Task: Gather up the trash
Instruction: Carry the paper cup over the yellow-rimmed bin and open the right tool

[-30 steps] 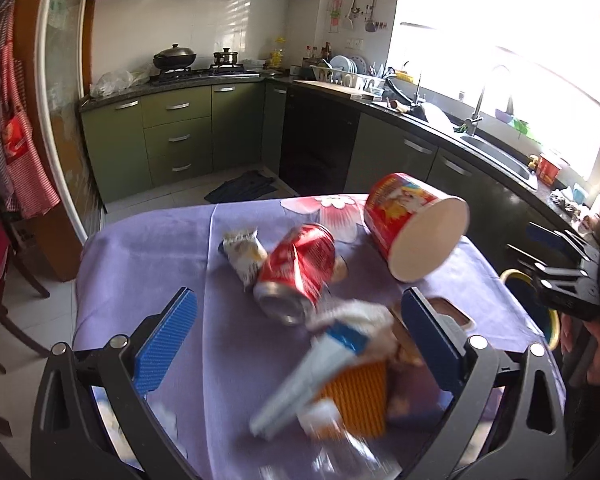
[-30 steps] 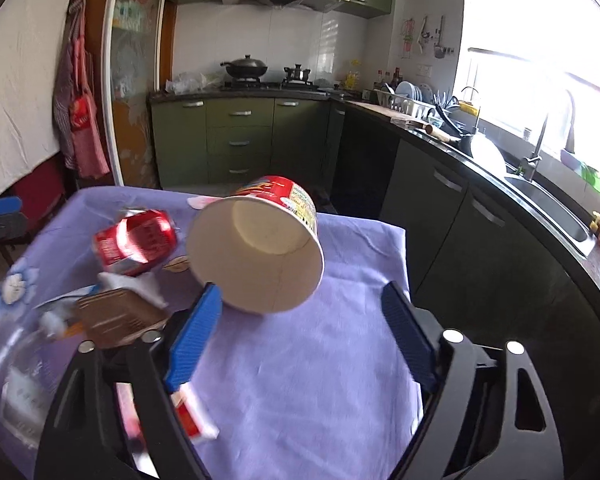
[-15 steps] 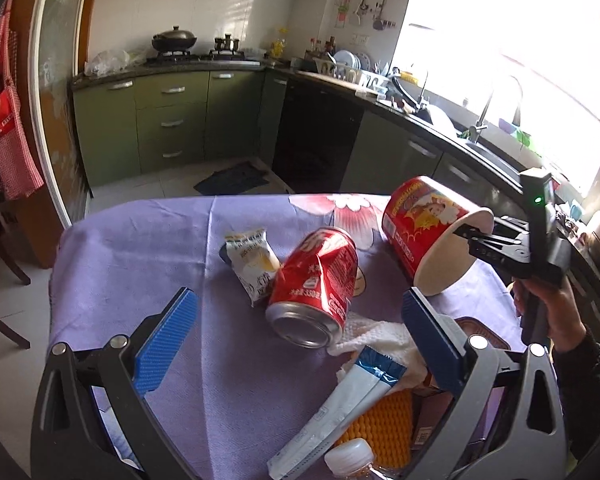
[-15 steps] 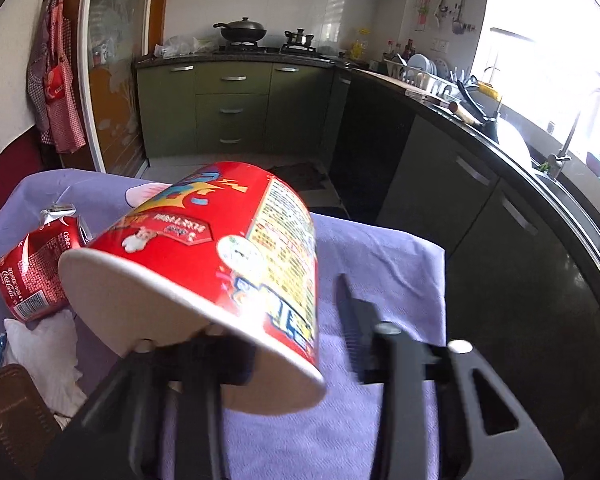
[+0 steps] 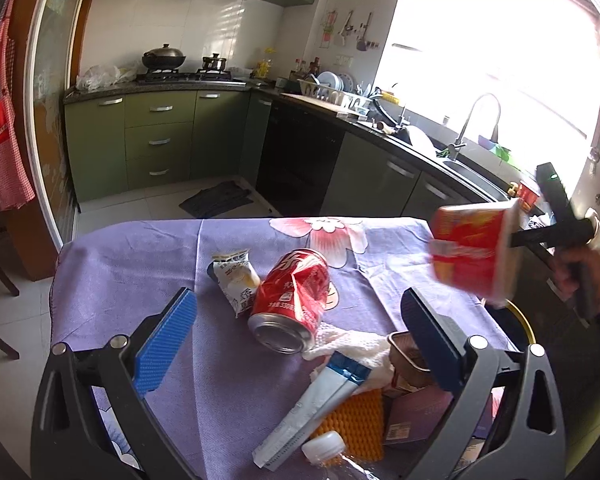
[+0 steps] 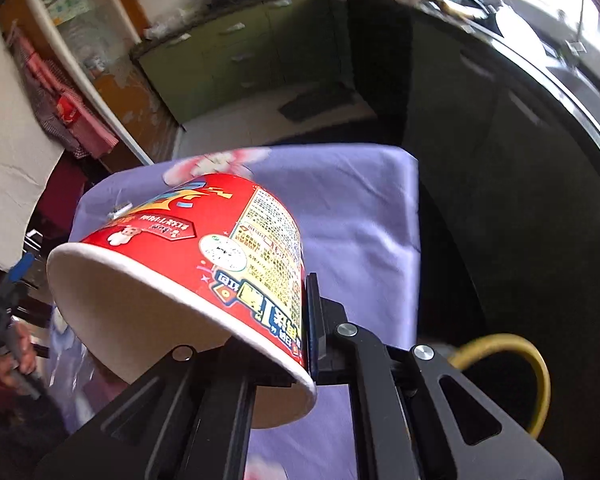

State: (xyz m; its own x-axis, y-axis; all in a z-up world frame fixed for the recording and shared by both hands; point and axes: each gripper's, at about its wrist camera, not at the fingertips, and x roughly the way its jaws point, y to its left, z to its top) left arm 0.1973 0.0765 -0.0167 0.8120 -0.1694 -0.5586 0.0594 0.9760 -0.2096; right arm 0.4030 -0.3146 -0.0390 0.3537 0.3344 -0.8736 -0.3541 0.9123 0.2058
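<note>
**Cup lifted clear, heading for the bin**

Since a second ago the noodle cup (image 6: pixel 188 280) has gone from lying loose on the counter (image 5: pixel 140 256) to hanging in the right claw (image 6: pixel 306 320), off the cloth and out past the counter's right edge. That claw has clamped down tight: one finger sits inside the mouth and the other presses the outer wall, so only the thin paper rim is pinched. Gripping the rim makes sense, since the cup's body is too wide for the jaws to span. The cup juts forward and left of the claw, mouth toward the camera, base tilted away.

Below and right of the right claw a yellow-rimmed bin (image 6: pixel 540 368) shows beside the counter, probably the drop point. A tilt of the claw should bring the cup over it.

The left claw (image 5: pixel 296 340) hovers wide open and empty above the remaining litter. The crushed can (image 5: pixel 292 304) lies between its fingers and a little ahead; the snack packet (image 5: pixel 234 280) is just beyond on the left; tissue (image 5: pixel 352 344), a sachet (image 5: pixel 312 404) and a bottle cap (image 5: pixel 324 444) sit nearer its right finger. It looks placed to take the can next.
</note>
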